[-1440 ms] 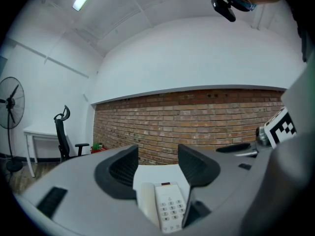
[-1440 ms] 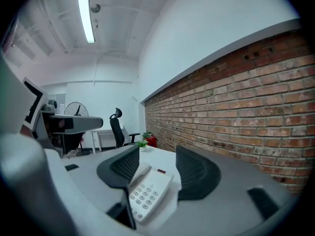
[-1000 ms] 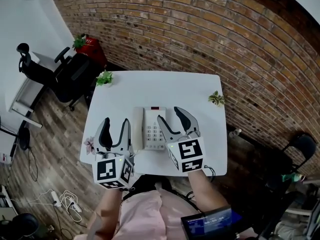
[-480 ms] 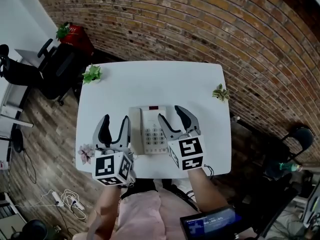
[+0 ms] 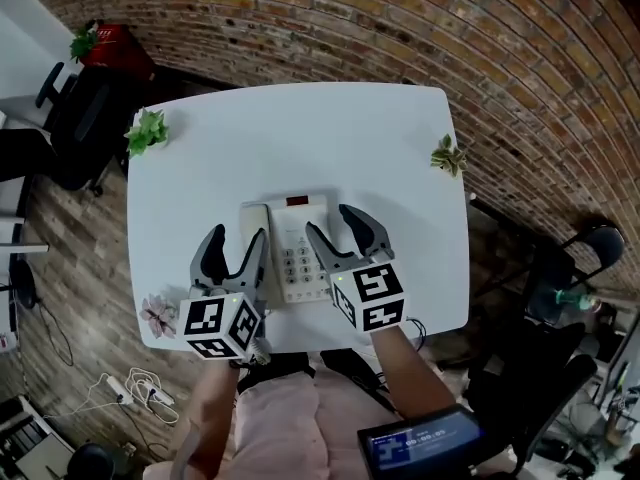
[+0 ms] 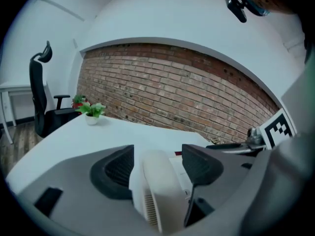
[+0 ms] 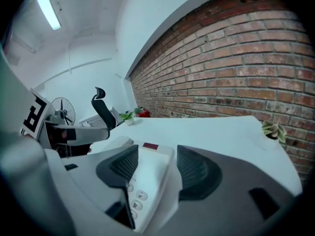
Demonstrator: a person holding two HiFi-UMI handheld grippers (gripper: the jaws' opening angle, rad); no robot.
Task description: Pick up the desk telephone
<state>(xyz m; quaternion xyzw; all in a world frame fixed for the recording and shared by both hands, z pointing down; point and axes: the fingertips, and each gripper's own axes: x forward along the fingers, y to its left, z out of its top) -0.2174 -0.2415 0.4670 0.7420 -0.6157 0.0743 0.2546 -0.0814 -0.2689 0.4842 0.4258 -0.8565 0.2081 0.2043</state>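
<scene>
A white desk telephone (image 5: 297, 240) with a keypad lies near the front of the white table (image 5: 300, 138), its handset (image 5: 254, 238) along its left side. My left gripper (image 5: 234, 252) has come down over the handset (image 6: 156, 191). Its jaws are opening, one on each side of the handset, and I see no pad pressing on it. My right gripper (image 5: 338, 232) straddles the telephone's right part (image 7: 147, 173). Its left finger is over the keys and its right finger is outside the edge. These jaws are opening too.
Small potted plants stand at the table's far left (image 5: 147, 131) and far right (image 5: 447, 155) corners, and a pink flower (image 5: 158, 315) lies at the near left corner. A brick wall (image 5: 420, 28) runs behind. A black office chair (image 5: 70, 118) stands to the left.
Both grippers have sunk toward the table and moved forward over the telephone. The left one now has the handset between its jaws, and the right one reaches further over the keypad side.
</scene>
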